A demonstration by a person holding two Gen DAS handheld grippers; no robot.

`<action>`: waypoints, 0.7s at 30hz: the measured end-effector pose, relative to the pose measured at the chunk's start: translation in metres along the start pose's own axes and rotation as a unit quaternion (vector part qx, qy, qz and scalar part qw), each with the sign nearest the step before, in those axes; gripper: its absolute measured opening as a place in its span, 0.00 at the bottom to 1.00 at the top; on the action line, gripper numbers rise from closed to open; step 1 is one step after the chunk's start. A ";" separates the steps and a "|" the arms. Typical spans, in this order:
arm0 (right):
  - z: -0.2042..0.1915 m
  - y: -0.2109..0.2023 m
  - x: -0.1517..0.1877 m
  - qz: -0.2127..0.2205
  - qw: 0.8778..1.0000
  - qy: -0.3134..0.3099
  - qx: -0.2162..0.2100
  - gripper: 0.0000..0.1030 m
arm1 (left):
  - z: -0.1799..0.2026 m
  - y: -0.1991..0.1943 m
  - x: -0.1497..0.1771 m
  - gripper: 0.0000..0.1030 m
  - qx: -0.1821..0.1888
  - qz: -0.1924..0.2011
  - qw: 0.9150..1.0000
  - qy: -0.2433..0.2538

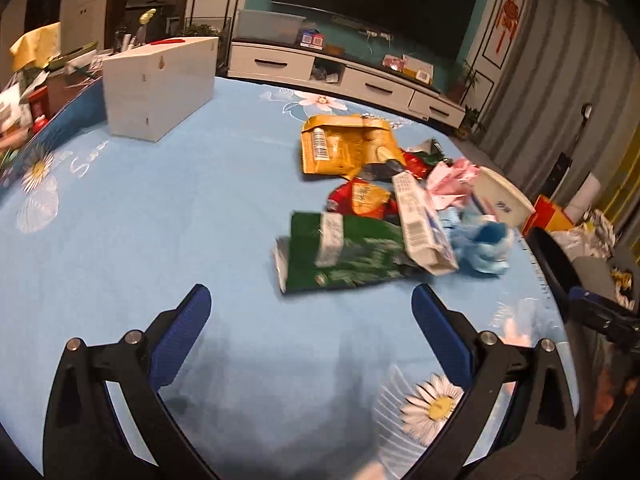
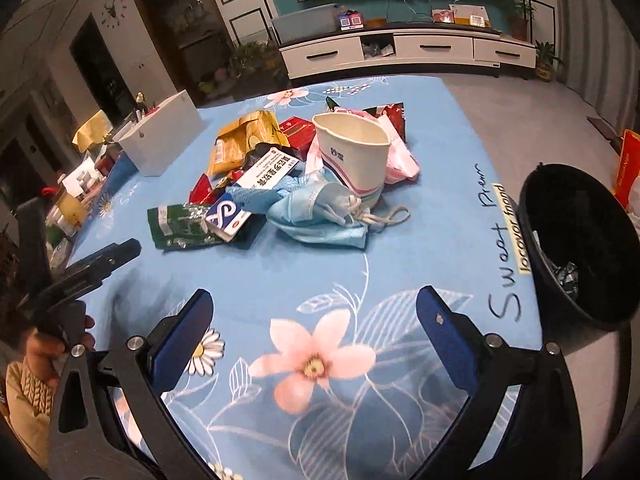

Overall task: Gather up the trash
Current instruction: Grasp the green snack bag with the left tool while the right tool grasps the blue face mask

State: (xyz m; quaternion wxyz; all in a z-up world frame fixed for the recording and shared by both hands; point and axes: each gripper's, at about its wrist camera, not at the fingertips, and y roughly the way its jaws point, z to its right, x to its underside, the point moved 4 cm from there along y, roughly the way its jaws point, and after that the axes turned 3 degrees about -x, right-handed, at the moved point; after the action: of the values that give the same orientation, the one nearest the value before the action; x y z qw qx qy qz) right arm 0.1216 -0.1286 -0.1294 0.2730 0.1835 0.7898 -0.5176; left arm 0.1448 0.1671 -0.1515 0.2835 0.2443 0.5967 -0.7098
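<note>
Left wrist: left gripper (image 1: 311, 298) spread wide, empty, above blue floral tablecloth (image 1: 160, 208); litter pile (image 1: 384, 208) ahead, TV cabinet (image 1: 344, 74) beyond. Right wrist: right gripper (image 2: 314, 304) agape, empty; paper cup (image 2: 354, 156) amid litter, black bin (image 2: 580, 248) at table's right edge

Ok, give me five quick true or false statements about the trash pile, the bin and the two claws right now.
1. The paper cup stands upright in the trash pile. True.
2. The right claw holds a blue face mask. False: it is open and empty; the mask lies on the table.
3. The black bin sits at the table's right edge. True.
4. The green wrapper is already in the bin. False: it lies on the tablecloth.
5. The left claw is open and empty. True.
</note>
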 end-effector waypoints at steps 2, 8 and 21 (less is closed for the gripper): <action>0.000 0.009 -0.004 -0.001 1.000 0.003 0.004 0.96 | -0.002 0.010 -0.005 0.97 0.004 -0.005 1.000 0.008; 0.003 0.039 -0.017 0.001 1.000 0.021 0.015 0.92 | -0.005 0.046 -0.019 0.97 0.038 -0.026 0.999 0.012; 0.009 0.087 -0.043 0.005 0.998 0.052 0.022 0.70 | 0.007 0.064 -0.023 0.47 0.121 -0.036 0.992 -0.002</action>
State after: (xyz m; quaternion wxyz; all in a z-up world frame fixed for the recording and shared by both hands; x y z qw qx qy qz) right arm 0.2070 -0.1030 -0.1683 0.2303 0.2195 0.7907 -0.5231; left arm 0.2062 0.1547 -0.1800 0.2274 0.2537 0.5139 -0.7873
